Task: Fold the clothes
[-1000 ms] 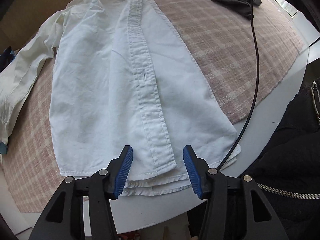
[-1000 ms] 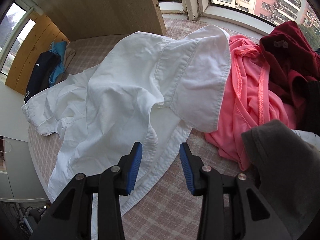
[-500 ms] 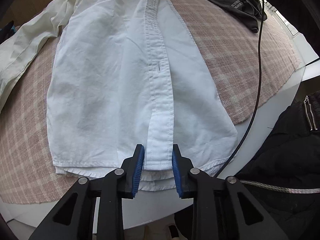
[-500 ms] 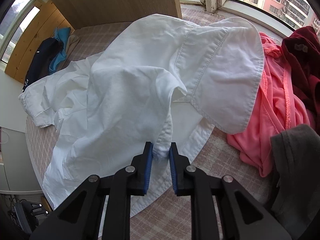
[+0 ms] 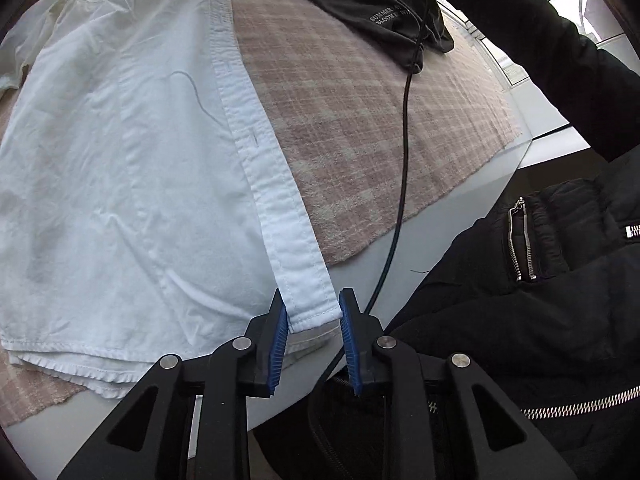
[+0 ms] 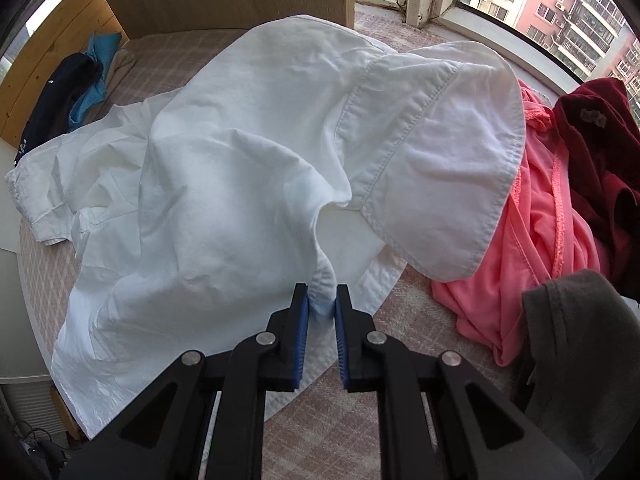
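Because each hand-held gripper pinches only a narrow bit of the white shirt (image 5: 120,168), the left hand-held gripper (image 5: 313,320) its placket's near end, the right hand-held gripper (image 6: 322,308), closing, a fold below the collar (image 6: 432,168), fabric may slip free. The shirt lies crumpled across the checked blanket (image 5: 352,128).

1. Soft daylight comes through the curved glass window (image 6: 520,4) along the top of the right wrist view.
2. The crumpled white cotton shirt (image 6: 224,184) is bright but not blown out; its folds cast gentle grey shadows.
3. Both fisheye views bend straight lines and darken to black at the corners.
4. The left wrist view is dimmer; its black padded jacket (image 5: 520,300) loses detail.
5. Focus is sharp, without motion blur.
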Tool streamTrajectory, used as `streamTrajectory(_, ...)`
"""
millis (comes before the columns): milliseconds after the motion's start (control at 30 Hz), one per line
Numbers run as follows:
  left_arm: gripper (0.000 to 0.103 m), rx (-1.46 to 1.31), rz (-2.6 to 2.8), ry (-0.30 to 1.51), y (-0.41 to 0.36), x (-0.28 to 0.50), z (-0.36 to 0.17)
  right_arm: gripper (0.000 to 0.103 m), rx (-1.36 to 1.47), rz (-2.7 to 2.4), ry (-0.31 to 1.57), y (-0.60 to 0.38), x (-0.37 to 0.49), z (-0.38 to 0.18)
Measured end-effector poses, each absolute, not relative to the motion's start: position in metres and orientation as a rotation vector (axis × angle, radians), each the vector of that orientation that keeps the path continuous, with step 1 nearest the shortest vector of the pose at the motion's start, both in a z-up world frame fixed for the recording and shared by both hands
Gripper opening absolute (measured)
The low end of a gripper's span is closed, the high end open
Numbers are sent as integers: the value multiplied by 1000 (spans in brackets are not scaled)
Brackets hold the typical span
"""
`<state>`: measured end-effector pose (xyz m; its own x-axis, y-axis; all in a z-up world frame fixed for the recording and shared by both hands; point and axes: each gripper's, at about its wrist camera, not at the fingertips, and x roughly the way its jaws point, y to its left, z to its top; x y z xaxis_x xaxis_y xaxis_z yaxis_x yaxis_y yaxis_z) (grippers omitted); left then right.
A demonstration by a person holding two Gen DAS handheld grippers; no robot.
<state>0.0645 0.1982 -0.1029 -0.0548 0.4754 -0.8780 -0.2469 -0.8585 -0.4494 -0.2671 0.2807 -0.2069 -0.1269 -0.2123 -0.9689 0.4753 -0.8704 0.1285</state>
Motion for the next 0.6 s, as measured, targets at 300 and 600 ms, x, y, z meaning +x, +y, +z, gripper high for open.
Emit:
streamTrajectory(300, 45, -1765, 2179, -249, 128, 111, -58, 26, 1711, -1996, 437, 287, -236, -181)
streamTrajectory(600, 45, -1845, 2438, -274, 10, 107, -69, 29, 1492, -1844, 374, 173, -184, -125)
